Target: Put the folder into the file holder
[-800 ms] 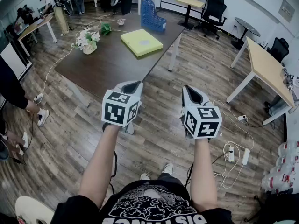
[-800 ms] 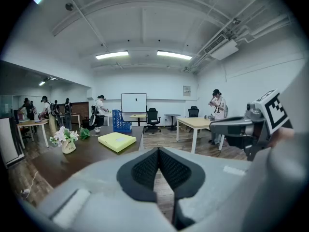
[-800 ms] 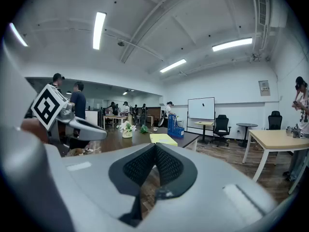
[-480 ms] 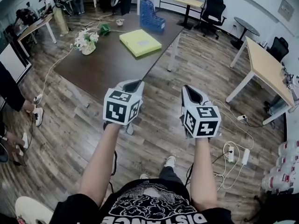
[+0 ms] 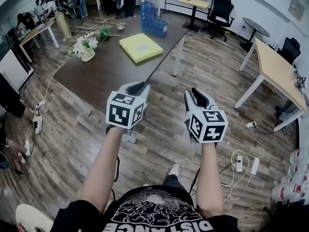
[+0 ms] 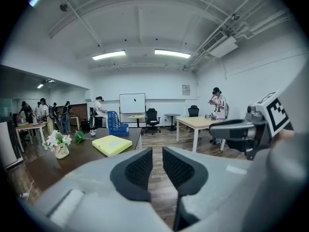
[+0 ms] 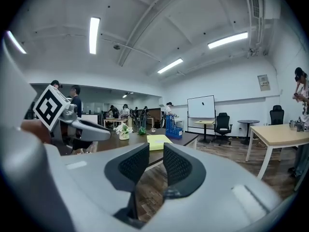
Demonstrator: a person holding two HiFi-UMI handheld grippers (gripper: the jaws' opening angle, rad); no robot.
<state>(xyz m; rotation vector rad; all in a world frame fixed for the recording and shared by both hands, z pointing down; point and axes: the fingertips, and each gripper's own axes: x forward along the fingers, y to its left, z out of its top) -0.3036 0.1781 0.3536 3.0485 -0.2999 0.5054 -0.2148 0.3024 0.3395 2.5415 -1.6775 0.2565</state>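
Approach step: a person holds the left gripper [image 5: 136, 88] and right gripper [image 5: 199, 94] well short of the counter [image 5: 106, 69], jaws nearly together and empty. The yellow folder [image 5: 140, 47] lies flat near the blue file holder [image 5: 153, 19], seemingly not touching it. The next move calls for stepping closer and spreading the jaws.

**Lighting and picture quality, three views**

Bright, even indoor light from ceiling strip lamps [image 6: 109, 55], which burn out to plain white in both gripper views. Shadows on the wood floor [image 5: 159, 134] are soft and faint. Strong fisheye bending at the edges. Black rounded corners frame the gripper views. The left gripper [image 6: 157, 166] is soft close to the lens; the distance is sharper.
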